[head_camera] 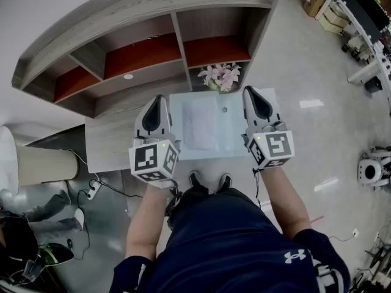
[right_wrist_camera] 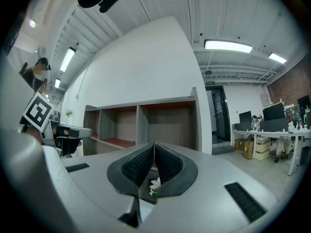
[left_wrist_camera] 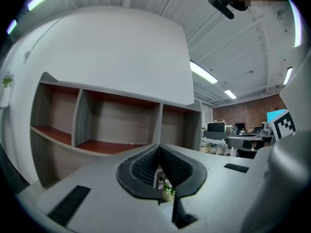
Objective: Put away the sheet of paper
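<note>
A white sheet of paper (head_camera: 200, 127) lies flat on a pale mat (head_camera: 233, 133) on the wooden table (head_camera: 110, 140), between the two grippers. My left gripper (head_camera: 159, 100) hovers over the mat's left edge, shut and holding nothing; in the left gripper view its tips (left_wrist_camera: 159, 148) meet. On the mat's right side my right gripper (head_camera: 252, 93) is held level with it, shut and empty too, its tips (right_wrist_camera: 154, 144) pressed together. Both point at the shelf unit (head_camera: 146, 54). The paper is hidden in both gripper views.
A pot of pale pink flowers (head_camera: 220, 75) stands at the table's far edge under the shelf (left_wrist_camera: 112, 125). A white cylinder (head_camera: 38, 163) and cables (head_camera: 91, 191) are on the floor at the left. Office desks (head_camera: 360, 17) stand far right.
</note>
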### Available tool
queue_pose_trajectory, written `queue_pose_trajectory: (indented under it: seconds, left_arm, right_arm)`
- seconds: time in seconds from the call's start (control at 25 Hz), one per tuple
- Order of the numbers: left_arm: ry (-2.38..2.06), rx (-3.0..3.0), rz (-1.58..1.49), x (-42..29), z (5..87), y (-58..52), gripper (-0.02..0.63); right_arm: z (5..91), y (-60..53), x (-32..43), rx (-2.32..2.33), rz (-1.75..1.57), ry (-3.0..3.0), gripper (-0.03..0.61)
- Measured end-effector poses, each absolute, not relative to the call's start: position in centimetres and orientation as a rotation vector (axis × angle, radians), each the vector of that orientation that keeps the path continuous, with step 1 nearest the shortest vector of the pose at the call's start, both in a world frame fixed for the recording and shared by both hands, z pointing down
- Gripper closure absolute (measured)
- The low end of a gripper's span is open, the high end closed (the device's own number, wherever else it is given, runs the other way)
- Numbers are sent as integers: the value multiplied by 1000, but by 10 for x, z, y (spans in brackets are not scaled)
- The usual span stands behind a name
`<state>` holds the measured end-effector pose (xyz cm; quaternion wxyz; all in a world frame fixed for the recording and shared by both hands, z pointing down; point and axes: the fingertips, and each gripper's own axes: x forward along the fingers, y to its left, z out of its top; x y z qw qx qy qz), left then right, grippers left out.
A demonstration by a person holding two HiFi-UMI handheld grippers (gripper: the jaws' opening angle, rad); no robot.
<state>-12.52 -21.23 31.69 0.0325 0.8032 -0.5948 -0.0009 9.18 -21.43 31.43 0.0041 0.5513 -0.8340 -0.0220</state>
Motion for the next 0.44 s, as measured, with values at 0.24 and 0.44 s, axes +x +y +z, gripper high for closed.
queue_pose_trajectory:
  seconds: [0.24,0.44]
  left_arm:
    - [-1825,2462,9,-126,323,-216,597]
    - [-1822,2461,16,-128,324,-223,597]
  right_arm:
    - [322,-218,90,1726,-44,-2607,560]
    - [321,-225,89,1730,-40,-2607,560]
